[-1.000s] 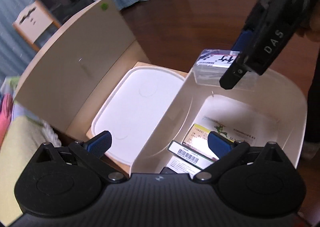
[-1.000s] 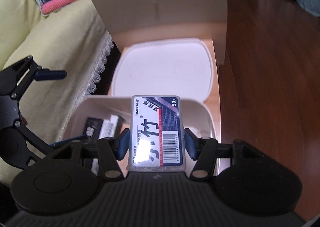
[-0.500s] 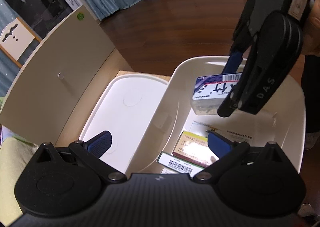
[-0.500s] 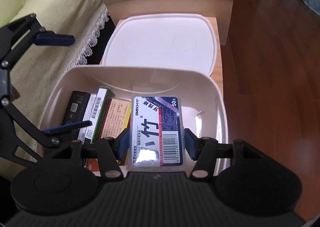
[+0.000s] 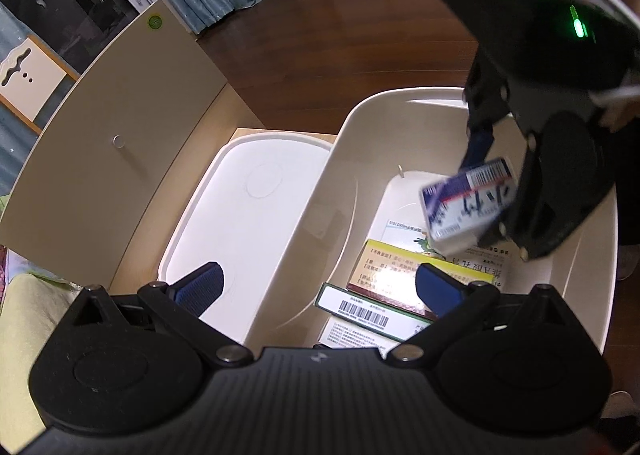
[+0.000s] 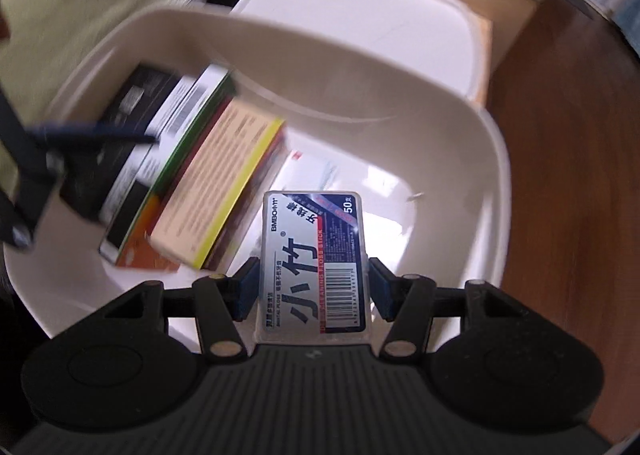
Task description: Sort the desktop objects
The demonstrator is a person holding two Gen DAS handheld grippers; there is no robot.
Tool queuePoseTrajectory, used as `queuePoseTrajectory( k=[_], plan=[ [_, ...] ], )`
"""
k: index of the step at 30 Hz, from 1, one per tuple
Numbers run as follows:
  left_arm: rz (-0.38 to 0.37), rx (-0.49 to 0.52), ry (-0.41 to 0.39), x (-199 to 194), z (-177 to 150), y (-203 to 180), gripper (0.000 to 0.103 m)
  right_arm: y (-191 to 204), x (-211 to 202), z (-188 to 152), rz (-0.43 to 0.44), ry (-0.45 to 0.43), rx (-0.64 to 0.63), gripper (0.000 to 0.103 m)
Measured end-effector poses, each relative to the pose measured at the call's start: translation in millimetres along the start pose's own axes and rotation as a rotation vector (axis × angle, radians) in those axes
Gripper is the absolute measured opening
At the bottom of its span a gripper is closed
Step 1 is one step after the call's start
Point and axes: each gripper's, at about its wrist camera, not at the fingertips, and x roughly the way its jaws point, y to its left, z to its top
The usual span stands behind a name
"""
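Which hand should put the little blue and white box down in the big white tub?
Right. The right gripper already holds the blue-and-white floss box inside the white plastic tub; the left gripper is open and empty.

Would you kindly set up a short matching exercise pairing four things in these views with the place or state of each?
Things:
1. floss stick box
2. white lid
3. yellow-edged box
4. left gripper

Places or states:
A. lying flat beside the bin, on the wooden stand
B. clamped between the right gripper pads, inside the bin's walls
C. jaws wide, nothing between them
D. resting among other boxes in the bin

Pairs: 1-B, 2-A, 3-D, 4-C
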Motion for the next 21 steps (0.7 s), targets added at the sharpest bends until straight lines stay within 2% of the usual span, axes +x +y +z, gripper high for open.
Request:
queuePoseTrajectory(
  k=[10,14,21],
  plan=[
    [-0.003,0.008,0.003,-4.4,-0.7,-1.6,0.103,17.3,22.8,2.5,-0.015,0.042,-0.209,0.053],
    [0.002,0.004,0.011,-4.0,-2.4,-0.4,0.103,27.2,30.6,1.5,-0.056,0.046,-0.325,0.053],
    [0.004,0.003,0.015,-4.0,-3.5,0.5,0.103,29.0,33.1,5.6,-0.052,0.052,-0.367,0.054]
  ],
)
